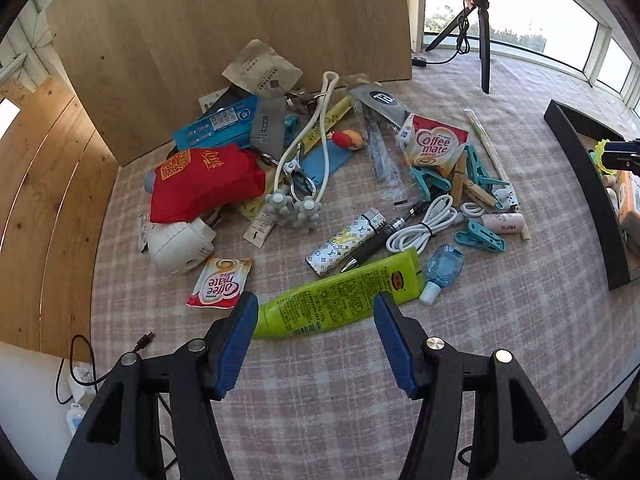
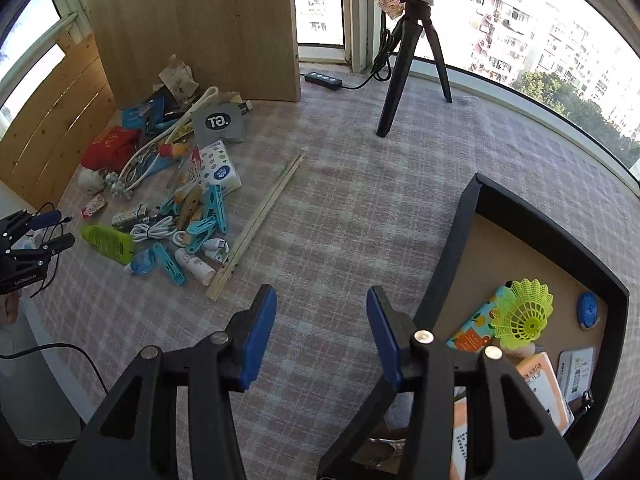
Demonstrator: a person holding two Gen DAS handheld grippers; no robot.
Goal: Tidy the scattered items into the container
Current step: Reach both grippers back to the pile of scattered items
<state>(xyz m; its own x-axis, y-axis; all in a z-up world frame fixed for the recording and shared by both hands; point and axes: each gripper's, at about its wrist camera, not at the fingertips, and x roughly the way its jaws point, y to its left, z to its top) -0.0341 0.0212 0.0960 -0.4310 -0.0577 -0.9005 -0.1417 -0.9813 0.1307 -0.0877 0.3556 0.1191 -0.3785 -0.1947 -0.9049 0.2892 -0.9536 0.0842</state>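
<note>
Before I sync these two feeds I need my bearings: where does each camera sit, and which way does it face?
Left wrist: rides the left gripper, angled down at the clutter pile, green tube between its open blue pads; the right gripper's tip shows at the right edge.
Right wrist: rides the right gripper, angled down over bare checked cloth beside the black container; jaws open, empty.
Shared: the green tube, the tripod, the container, and each sees the other gripper.

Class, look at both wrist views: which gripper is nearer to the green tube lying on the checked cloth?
Left. The left gripper hangs right over the green tube, jaws open astride it. The right gripper is far off beside the black container, empty.
</note>
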